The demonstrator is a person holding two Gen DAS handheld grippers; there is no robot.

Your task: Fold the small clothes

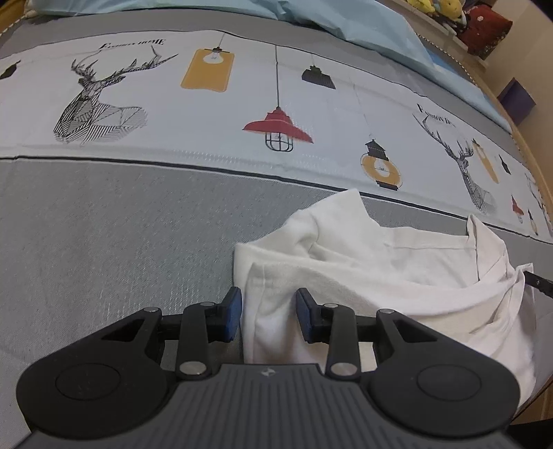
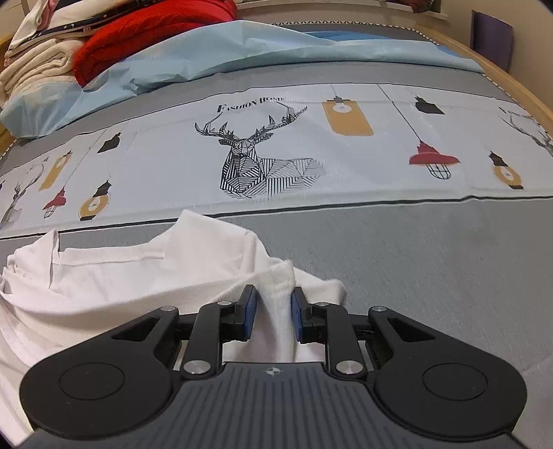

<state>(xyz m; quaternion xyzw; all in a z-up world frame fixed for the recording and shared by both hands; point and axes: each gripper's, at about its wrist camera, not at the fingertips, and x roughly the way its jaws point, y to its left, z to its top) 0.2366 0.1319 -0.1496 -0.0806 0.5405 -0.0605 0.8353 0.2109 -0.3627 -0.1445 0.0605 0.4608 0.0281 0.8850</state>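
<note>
A small white garment (image 1: 380, 276) lies crumpled on the grey band of the printed bed cover (image 1: 103, 224). My left gripper (image 1: 269, 312) is low over the garment's left edge. Its blue pads stand apart, and the cloth between them lies loose, so it is open. In the right wrist view the same garment (image 2: 121, 276) spreads to the left. A raised fold of it stands between the pads of my right gripper (image 2: 274, 311). These pads sit close beside the fold without squeezing it, so this gripper is open too.
A light-blue sheet (image 2: 207, 51) is bunched along the far side of the bed. A red cloth (image 2: 145, 31) and a stack of folded cream cloths (image 2: 34, 65) sit at the far left. The wooden bed edge (image 2: 518, 79) curves on the right, with a purple box (image 1: 518, 100) beyond it.
</note>
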